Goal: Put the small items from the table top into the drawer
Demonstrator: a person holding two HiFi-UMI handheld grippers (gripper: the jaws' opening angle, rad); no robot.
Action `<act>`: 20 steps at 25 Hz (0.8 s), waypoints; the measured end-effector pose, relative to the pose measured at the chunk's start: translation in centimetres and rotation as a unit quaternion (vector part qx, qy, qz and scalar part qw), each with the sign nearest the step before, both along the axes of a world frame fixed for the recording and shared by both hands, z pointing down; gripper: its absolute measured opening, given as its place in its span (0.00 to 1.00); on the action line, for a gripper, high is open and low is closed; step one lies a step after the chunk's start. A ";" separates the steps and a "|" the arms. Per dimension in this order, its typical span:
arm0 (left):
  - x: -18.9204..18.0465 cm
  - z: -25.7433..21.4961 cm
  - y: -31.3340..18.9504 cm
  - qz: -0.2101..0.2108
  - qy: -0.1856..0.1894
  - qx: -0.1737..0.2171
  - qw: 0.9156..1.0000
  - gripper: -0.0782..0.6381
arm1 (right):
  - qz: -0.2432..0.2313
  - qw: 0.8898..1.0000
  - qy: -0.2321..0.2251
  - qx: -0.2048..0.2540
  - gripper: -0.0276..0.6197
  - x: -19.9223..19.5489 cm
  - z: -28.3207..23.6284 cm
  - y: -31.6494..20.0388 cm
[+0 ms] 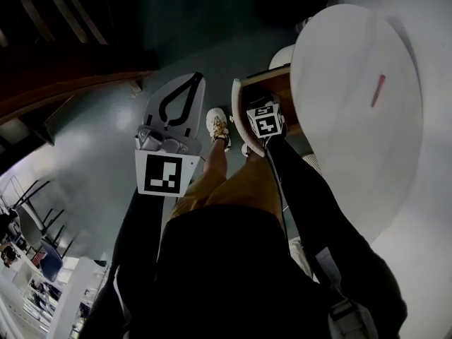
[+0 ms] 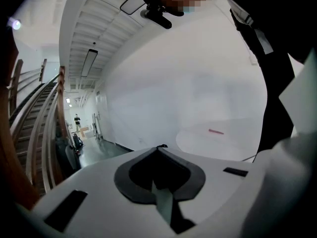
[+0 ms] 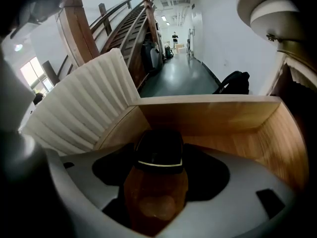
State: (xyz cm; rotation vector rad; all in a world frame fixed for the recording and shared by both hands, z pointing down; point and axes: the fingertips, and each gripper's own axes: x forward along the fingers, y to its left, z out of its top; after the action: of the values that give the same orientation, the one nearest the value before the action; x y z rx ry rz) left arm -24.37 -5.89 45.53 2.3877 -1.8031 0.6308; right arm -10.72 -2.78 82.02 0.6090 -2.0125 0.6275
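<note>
We've got the right hand-held gripper [image 3: 157, 157] clamped on a small brown bottle [image 3: 154, 192] w/ a black cap [image 3: 159, 150], jaws closed just to the bottle's width, 1 on each side. It's held inside the open wooden drawer [image 3: 237, 128], pointing toward the drawer's far left corner. We can't tell if it touches the drawer floor yet.

Our guess: the bottle is glass or hard plastic, so stiff, light, smooth and a bit slippery. If it's glass it may crack when dropped, so it's best set down low before letting go. The body below the cap looks like the right place to hold it.

The left hand-held gripper [image 2: 158, 148] has its jaws together w/ nothing between them. It hangs in the air, off the worktop [image 1: 339, 154].

1 thin pink-red stick [image 1: 378, 90] lies flat on the round worktop, nearer the right edge than the drawer-side edge. It's prob. very light. It lies low, so we'd pinch it across its narrow width, approx. mid-length.
</note>
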 end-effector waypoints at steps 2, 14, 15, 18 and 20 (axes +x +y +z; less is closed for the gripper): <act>-0.3 0.1 0.2 -0.003 0.000 -0.001 1.000 0.13 | -0.011 1.000 0.003 0.006 0.54 0.0 0.2 -0.1; 0.0 -1.2 0.2 0.009 0.005 0.024 1.000 0.13 | -0.005 1.000 -0.005 0.031 0.54 0.3 -2.8 0.6; 0.2 -1.5 0.2 0.012 0.006 0.029 1.000 0.13 | -0.002 0.999 -0.013 0.036 0.54 0.2 -3.5 0.8; 0.5 -2.5 0.2 0.010 0.027 0.041 0.999 0.13 | 0.000 0.998 -0.034 0.055 0.54 -0.3 -6.0 1.6; 0.5 -3.2 0.1 0.010 0.037 0.049 0.998 0.13 | -0.002 0.997 -0.041 0.069 0.54 -0.7 -7.9 2.3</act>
State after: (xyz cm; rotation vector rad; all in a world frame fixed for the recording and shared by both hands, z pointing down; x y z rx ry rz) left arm -23.83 -5.75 42.38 2.4594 -1.8223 0.4595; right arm -11.42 -0.48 74.14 0.6690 -2.1471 0.5222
